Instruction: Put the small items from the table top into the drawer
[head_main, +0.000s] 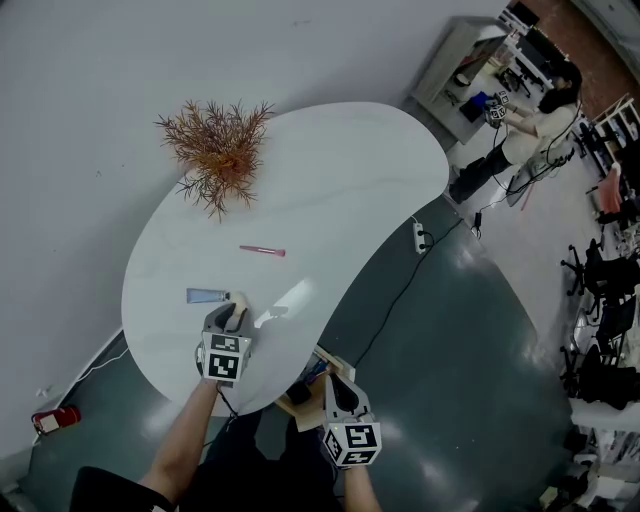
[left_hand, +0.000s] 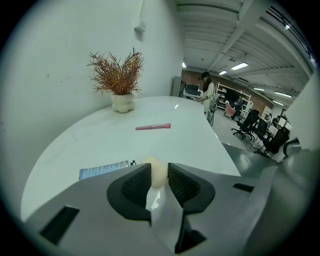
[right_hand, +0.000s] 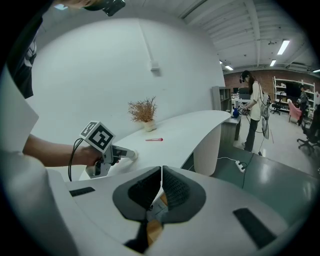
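I hold my left gripper (head_main: 236, 310) half-closed, pinching the cream egg-shaped sponge (left_hand: 156, 169) at the near edge of the white oval table (head_main: 330, 170), ready to lift, while my right gripper (head_main: 336, 384), jaws together on nothing visible, hovers below that edge beside the open wooden drawer (head_main: 322, 360).

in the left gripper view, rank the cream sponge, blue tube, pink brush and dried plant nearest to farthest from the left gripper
1. cream sponge, between the jaws
2. blue tube, just to its left
3. pink brush, farther ahead, centre
4. dried plant, far back, left of centre
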